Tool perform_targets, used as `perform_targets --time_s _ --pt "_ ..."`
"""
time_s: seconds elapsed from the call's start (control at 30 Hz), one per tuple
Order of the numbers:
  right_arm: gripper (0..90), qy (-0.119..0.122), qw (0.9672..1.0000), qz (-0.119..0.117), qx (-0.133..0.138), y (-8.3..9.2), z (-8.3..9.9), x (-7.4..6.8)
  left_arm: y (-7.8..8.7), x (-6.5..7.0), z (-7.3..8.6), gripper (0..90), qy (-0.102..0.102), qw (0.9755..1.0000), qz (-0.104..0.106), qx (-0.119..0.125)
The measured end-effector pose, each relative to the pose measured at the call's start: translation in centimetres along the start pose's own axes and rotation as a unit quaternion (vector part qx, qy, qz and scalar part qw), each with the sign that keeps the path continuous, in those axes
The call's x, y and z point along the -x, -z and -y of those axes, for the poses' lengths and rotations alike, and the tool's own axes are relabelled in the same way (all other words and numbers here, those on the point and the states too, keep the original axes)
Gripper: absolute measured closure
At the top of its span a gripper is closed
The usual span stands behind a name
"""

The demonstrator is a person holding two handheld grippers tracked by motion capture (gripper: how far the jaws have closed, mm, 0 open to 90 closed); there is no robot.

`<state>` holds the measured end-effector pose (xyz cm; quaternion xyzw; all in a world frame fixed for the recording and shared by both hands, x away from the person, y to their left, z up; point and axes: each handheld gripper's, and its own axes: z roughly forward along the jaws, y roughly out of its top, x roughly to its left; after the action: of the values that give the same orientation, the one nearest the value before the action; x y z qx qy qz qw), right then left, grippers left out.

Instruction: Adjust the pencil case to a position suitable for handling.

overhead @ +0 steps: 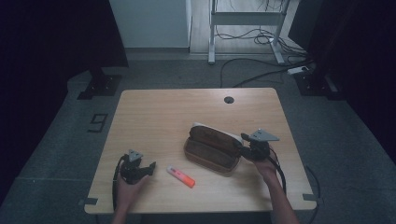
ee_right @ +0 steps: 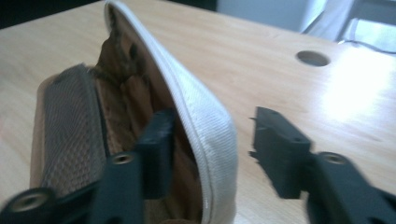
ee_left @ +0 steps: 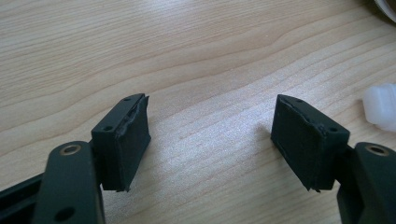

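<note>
We've got the pencil case open near the desk's right edge, long axis slanting; R gripper jaws apart, straddling its white flap. L gripper wide open, empty; marker just right of it.

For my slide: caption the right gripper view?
Right gripper open astride the pencil case flap on the table.
</note>
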<state>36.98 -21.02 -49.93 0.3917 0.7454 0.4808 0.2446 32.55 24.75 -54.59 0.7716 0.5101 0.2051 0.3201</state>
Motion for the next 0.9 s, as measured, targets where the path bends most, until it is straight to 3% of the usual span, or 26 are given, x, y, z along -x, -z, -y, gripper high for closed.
perform_targets --time_s 0.13,0.3,0.43,0.57,0.7,0.9 --pt "35.6 -0.017 0.9996 0.002 0.023 1.0 -0.5 -0.2 0.0 0.0 0.0 27.4 -0.001 1.0 0.0 0.0" --pt "31.1 -0.007 0.9991 0.015 0.038 2.3 -1.2 -0.9 0.0 0.0 0.0 27.3 -0.002 1.0 0.002 0.0" --pt "30.4 -0.006 0.9988 0.008 0.048 2.9 -1.8 -1.7 0.0 0.0 0.0 27.4 -0.003 1.0 0.002 0.0" --pt "30.5 0.003 0.9984 -0.017 0.053 3.4 -2.2 -2.8 0.0 0.0 0.0 27.4 -0.003 1.0 0.001 0.0" --pt "30.8 -0.001 0.9966 -0.063 0.053 3.2 -2.4 -4.5 0.0 0.0 0.0 27.4 -0.003 1.0 0.001 0.0" --pt "31.0 -0.006 0.9957 -0.084 0.039 2.5 -2.1 -5.8 0.0 0.0 0.0 27.4 -0.003 1.0 0.001 0.0"
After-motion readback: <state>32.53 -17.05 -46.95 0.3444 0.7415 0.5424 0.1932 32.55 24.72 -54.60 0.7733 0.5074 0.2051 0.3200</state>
